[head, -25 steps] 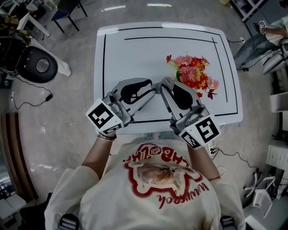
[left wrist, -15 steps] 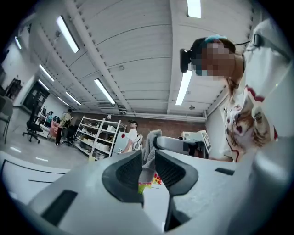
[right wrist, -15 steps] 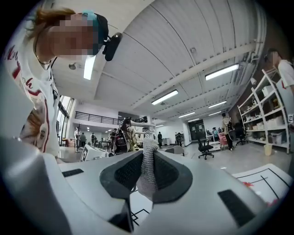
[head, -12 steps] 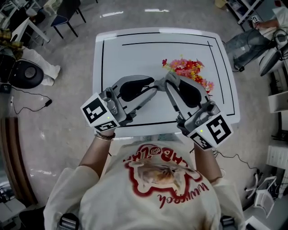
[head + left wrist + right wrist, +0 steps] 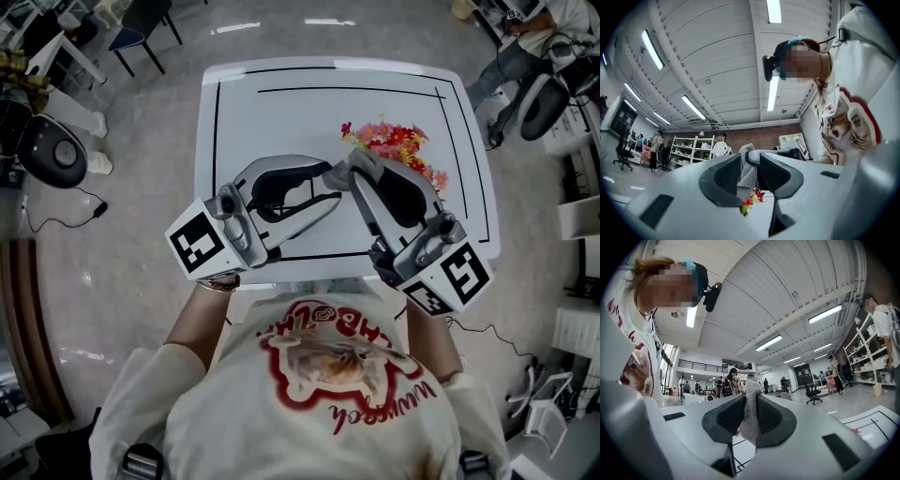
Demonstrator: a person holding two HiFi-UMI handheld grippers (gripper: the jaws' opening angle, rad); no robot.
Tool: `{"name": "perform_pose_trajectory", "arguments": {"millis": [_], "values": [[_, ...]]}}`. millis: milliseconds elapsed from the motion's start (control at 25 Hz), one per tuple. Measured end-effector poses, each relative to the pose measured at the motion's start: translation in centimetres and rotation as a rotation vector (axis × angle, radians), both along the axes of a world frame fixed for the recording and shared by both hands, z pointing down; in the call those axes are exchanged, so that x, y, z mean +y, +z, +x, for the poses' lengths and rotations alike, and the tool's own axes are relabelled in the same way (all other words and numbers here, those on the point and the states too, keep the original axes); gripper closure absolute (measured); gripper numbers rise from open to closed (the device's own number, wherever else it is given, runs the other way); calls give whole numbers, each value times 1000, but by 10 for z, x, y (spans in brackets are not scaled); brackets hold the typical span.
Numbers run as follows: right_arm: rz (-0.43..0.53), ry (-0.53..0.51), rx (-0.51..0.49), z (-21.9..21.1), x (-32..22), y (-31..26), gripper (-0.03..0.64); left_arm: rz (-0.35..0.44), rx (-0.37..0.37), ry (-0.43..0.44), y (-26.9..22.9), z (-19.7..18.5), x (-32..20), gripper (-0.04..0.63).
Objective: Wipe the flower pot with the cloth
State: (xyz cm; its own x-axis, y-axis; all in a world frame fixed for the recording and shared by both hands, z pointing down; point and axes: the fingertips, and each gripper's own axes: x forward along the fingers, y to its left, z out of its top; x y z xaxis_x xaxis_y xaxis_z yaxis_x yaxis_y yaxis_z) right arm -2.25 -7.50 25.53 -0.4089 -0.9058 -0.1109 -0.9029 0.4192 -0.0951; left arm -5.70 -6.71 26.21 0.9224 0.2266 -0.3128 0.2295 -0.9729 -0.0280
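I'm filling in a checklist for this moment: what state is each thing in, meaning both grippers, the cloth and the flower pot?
left gripper: shut on the cloth.
right gripper: shut on the cloth.
cloth: pinched by both grippers, bunched between their tips.
flower pot: standing on the table beside the right gripper, only its flowers showing.

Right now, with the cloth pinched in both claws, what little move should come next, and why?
Probably carry the grey knitted cloth over to the pot of red and pink flowers and lower it against the pot. The left claw and the right claw both pinch the cloth up above the white table, and the flowers stand just beyond their tips, to the right.
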Motion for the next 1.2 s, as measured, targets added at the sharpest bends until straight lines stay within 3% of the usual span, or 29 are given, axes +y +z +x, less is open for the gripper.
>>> {"name": "perform_pose_trajectory", "arguments": {"millis": [200,320,400,600,760,880,1200], "values": [[6,-72,-3,-10,1,-12,563,-7,-78,-4,14,3,-2,389],[-20,-127,-18,-22,-1,-12,563,38,-151,-15,23,9,1,385],[-48,-146,29,-32,-2,-7,563,100,-190,-32,27,14,5,385],[-116,-158,90,-41,-5,9,560,176,-219,-63,28,18,7,392],[-118,-105,122,-34,-8,14,556,141,-234,-98,32,21,1,468],[-111,-81,131,-31,-10,15,555,85,-231,-105,34,23,-1,483],[-104,-65,18,-15,-9,13,529,24,-201,-34,33,35,-1,528]]}}
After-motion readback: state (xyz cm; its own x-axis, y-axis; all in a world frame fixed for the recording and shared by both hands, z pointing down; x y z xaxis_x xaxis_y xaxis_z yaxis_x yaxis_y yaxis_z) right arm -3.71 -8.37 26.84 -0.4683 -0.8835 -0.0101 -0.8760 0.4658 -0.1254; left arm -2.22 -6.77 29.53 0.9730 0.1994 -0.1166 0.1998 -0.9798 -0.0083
